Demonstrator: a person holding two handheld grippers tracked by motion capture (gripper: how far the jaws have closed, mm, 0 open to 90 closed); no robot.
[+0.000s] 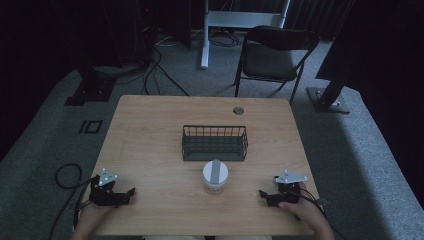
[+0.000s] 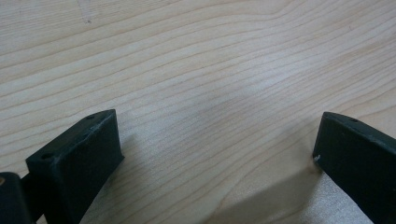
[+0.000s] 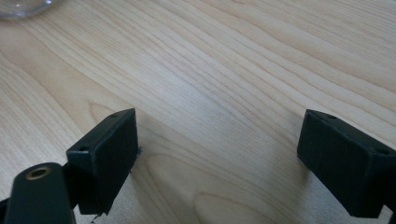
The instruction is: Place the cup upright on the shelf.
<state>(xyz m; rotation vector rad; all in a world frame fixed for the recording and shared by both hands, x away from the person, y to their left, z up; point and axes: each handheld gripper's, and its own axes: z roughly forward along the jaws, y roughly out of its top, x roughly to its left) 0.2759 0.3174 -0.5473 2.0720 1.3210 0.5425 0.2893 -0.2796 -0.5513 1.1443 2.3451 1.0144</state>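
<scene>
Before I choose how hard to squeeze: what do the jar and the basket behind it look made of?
The jar looks like clear glass or plastic, which of the two I can't tell, with a white lid bearing a grey strip. The basket looks like dark-coated metal wire: thin open bars, matte. The table is pale wood grain.

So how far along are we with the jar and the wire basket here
Nothing looks done yet. The jar stands on the table just in front of the wire basket, which holds nothing. Nothing is in hand: the left gripper and right gripper rest near the table's front corners, jaws apart over bare wood. Likely left: grasping the jar and probably moving it into the basket.
</scene>
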